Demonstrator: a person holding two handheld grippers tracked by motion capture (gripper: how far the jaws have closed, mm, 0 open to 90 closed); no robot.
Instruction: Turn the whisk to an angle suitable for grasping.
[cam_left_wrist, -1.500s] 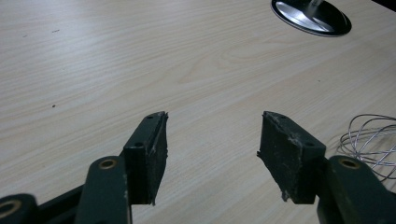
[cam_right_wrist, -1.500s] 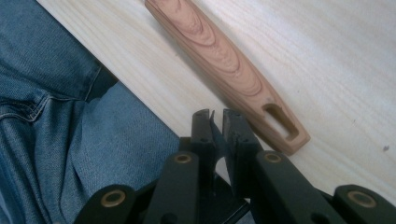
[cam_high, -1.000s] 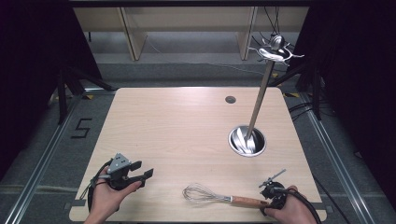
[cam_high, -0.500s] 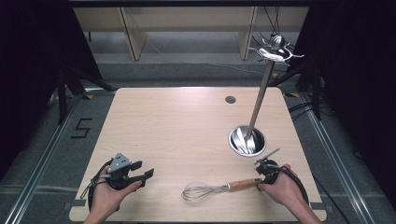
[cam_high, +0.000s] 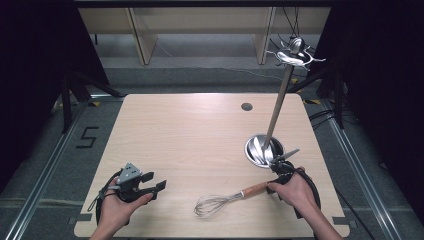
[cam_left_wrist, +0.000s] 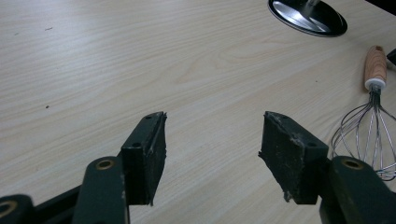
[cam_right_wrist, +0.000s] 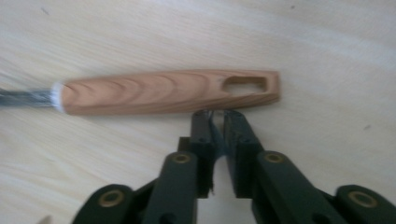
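The whisk (cam_high: 227, 198) lies flat near the desk's (cam_high: 190, 130) front edge, right of centre, its long axis running along that edge, wires toward the left tongs (cam_high: 150, 183) and wooden handle (cam_right_wrist: 168, 92) toward the right tongs (cam_right_wrist: 217, 115). The right tongs sit just beside the handle's far end, square to it; their jaws have just been opening to a narrow slit, with nothing between them. The left tongs stand wide open and empty, well apart from the whisk, so the right hand is nearer.

whisk (cam_high: 225, 199): wood-grain handle, silver wires | table (cam_high: 190, 135): pale wood | fingers (cam_left_wrist: 144, 154): blk
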